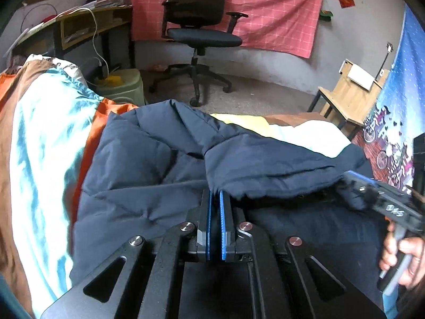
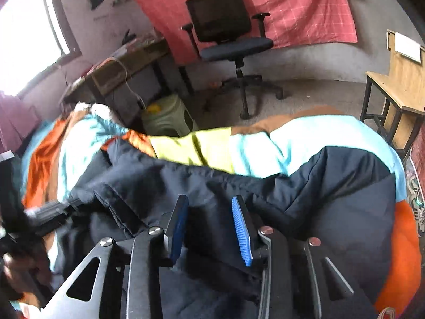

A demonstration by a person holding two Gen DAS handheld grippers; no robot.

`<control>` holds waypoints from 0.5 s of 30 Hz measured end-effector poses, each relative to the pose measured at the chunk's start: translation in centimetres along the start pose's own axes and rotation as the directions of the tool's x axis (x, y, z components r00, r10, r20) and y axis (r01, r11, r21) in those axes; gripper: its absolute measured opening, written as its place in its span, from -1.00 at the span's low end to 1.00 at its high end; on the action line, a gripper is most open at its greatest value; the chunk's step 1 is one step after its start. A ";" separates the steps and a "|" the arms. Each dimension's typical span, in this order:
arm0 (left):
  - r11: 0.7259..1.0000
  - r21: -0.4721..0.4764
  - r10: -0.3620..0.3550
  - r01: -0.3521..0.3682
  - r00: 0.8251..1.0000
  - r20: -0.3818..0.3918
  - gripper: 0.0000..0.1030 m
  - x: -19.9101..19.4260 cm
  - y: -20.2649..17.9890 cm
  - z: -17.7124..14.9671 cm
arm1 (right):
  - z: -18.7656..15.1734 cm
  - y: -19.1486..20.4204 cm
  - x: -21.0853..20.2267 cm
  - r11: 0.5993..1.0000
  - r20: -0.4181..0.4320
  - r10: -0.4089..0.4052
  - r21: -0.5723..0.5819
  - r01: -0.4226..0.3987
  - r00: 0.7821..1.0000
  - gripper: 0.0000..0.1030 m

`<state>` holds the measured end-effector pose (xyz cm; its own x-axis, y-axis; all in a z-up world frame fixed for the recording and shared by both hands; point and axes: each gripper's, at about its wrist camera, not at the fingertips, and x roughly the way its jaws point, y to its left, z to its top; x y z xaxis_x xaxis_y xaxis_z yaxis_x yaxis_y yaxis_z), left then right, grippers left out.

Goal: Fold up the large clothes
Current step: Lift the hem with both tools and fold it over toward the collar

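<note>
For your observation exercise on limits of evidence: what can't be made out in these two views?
- Left view: jacket near edge, hidden under the left claw.
- Right view: left claw, motion-blurred.
- Left view: right claw tips, blurred against dark fabric.
- Both views: bed extent, cut off.

My left gripper [image 1: 215,194] has black fingers lined with ribbed blue pads, mounted on matte black linkage arms with round silver screws at the pivots and teardrop-shaped cutouts. My right gripper [image 2: 209,202] is built the same way: blue ribbed pads, black plates, silver screws. Its side carries white lettering, too blurred to read.
</note>
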<state>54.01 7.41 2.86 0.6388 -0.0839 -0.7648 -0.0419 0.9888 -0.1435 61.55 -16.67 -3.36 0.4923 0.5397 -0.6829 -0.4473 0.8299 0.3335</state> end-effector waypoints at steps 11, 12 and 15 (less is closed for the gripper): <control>0.964 0.098 -0.250 0.246 0.968 0.030 -0.61 -1.1 -3.7 3.2 | -1.9 -1.0 -0.5 0.999 -0.050 0.033 0.013 -0.033 0.998 -0.37; 0.958 0.091 -0.274 0.272 0.962 0.010 -0.56 -0.4 -4.0 3.8 | -2.1 -1.1 -0.7 0.999 -0.057 0.040 0.012 -0.039 0.998 -0.37; 0.946 0.102 -0.296 0.308 0.947 -0.121 -0.56 3.1 -5.3 4.8 | -2.5 -1.3 -1.0 0.999 -0.068 0.054 0.005 -0.054 0.996 -0.37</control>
<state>59.91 2.54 4.24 0.5243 -0.3871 -0.7585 0.2354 0.9219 -0.3077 59.82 -18.63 -4.75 0.4150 0.5731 -0.7067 -0.4695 0.8002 0.3732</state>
